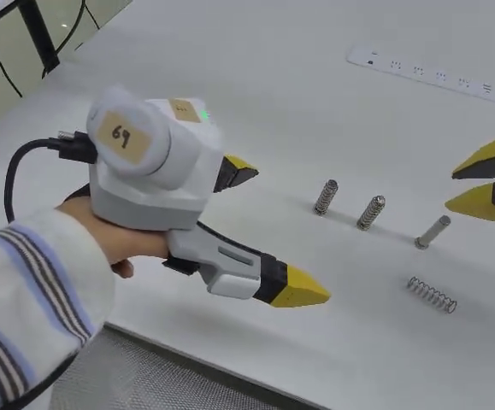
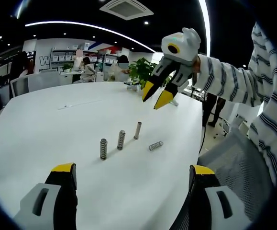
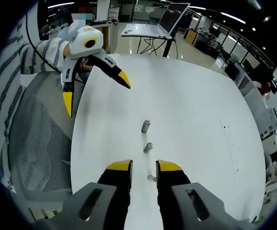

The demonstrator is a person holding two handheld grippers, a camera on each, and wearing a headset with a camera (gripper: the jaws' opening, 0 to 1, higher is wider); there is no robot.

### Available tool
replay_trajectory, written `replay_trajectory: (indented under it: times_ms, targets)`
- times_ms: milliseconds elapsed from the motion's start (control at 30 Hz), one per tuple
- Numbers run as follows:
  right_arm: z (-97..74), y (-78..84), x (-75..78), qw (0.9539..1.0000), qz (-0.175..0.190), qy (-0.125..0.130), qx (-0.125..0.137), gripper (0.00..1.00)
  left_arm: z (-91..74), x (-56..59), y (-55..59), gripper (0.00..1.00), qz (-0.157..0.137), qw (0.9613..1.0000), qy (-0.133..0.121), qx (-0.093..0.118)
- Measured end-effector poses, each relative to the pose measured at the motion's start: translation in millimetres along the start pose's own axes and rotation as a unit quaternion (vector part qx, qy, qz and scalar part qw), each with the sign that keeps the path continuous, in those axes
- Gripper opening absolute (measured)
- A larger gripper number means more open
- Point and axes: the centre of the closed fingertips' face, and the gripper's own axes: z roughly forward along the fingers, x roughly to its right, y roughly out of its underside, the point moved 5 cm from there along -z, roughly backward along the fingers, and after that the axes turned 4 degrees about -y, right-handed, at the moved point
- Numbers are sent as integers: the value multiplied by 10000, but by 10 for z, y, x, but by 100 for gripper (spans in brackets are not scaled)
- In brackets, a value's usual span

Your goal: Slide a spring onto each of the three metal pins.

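Note:
Three metal pins stand in a row on the white table (image 1: 230,68). Two of them wear springs: the left pin (image 1: 326,196) (image 2: 103,148) and the middle pin (image 1: 371,212) (image 2: 121,139). The right pin (image 1: 433,231) (image 2: 138,130) is bare. A loose spring (image 1: 431,294) (image 2: 155,145) lies flat in front of it. My left gripper (image 1: 273,231) (image 2: 133,170) hovers left of the pins, wide open and empty. Above and right of the bare pin, my right gripper (image 1: 474,182) (image 3: 144,166) is open by a narrow gap and holds nothing. The bare pin (image 3: 151,178) shows between its jaws.
A white power strip (image 1: 427,75) lies at the far right of the table. The table's near edge runs below the left gripper, with a grey mesh chair (image 1: 144,376) under it. Each gripper shows in the other's view: right gripper (image 2: 152,102), left gripper (image 3: 97,98).

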Motion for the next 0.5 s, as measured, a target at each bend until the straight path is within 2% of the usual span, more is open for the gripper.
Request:
replay_trajectory:
  times_ms: [133,233,333,400,500]
  targets:
    - [-67,64,-92,9987,335,45,383,20,-27,4,10,96,-52,10000,5,10]
    - [-90,131,-172,9958,627,-1,671,27,-45,6,19,96,-97,9999,20,19]
    - [-137,188,-236,9908,849,103,1045,36,-62,8,38,96,-102,9999,35,-8]
    - [-154,232,-266,9880,974,130,1189,42,-69,5,47,96,-117,9999,34,-8]
    - [-148,339,-345,9862,1088,31,1252,50,-73,-2,78,96,-174,9998,62,13]
